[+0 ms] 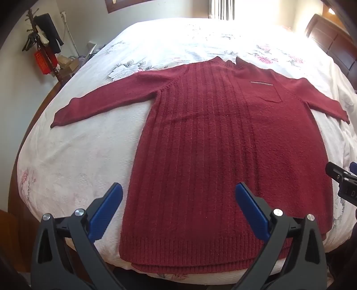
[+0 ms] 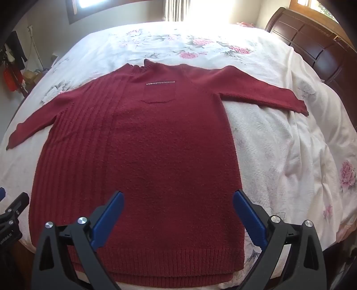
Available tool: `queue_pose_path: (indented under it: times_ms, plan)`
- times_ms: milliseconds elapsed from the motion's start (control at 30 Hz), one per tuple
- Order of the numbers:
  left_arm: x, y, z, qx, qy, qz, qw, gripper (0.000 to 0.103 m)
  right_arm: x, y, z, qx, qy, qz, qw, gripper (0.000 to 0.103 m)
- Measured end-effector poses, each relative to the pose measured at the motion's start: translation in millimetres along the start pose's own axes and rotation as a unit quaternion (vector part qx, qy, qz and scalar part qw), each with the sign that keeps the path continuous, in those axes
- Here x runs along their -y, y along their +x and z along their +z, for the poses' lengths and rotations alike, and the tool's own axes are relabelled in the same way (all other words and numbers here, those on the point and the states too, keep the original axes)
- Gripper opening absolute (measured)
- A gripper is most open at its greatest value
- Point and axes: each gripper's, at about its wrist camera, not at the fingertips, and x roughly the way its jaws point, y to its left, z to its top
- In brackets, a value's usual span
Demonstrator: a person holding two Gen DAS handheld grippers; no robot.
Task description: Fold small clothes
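Red sweater [image 1: 223, 145] laid flat, front up, on the floral bedspread [image 1: 73, 156], sleeves out left and right, hem nearest me. My left gripper [image 1: 178, 198] and right gripper [image 2: 178, 206] hover over the hem end, jaws spread, holding nothing. I judge folding not yet begun; the next move calls for pinching a sleeve or side edge.

Sunlit curtained window [image 2: 176, 10] behind floral-quilted bed [image 2: 279, 145], dark wooden headboard [image 2: 312, 42], coat stand [image 1: 42, 44] by wall.
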Motion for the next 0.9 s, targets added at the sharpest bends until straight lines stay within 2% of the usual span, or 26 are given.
queue_pose_path:
  times_ms: [900]
  plan:
    - [-5.2,0.8,-1.5,0.001,-0.005,0.003,1.0,0.1,6.1,2.1,3.3,0.002,-0.001,0.0,1.0,0.099]
